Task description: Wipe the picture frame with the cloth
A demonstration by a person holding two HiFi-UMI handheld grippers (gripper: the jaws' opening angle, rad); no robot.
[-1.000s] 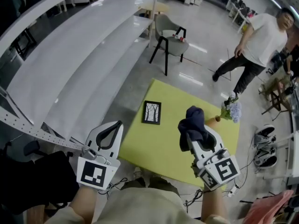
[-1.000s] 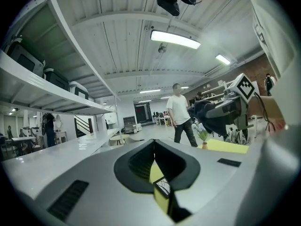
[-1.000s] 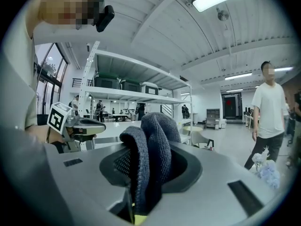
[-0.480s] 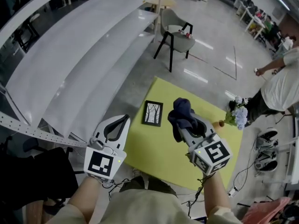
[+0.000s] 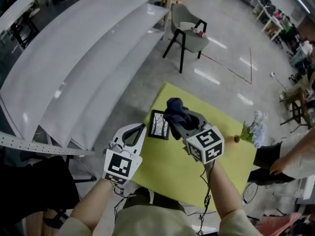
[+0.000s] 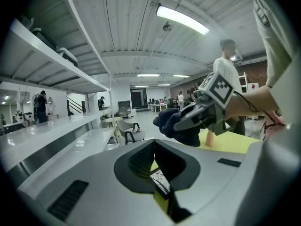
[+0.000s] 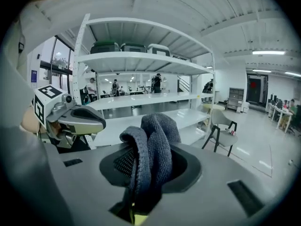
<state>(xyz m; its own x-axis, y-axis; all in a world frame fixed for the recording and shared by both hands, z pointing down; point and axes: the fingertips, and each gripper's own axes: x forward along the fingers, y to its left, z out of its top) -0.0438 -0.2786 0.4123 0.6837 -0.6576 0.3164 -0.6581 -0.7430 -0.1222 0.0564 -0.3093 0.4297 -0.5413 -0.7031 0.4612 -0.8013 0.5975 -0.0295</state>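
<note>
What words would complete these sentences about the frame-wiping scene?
1. The right gripper is shut on a dark blue ___.
2. The picture frame lies flat on a ___ table.
3. The left gripper has its jaws together and holds ___.
Missing words: cloth; yellow; nothing.

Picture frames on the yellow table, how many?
1. The picture frame lies flat near the left edge of the yellow table, partly behind the cloth held in the right tongs; those could hide another.
</note>
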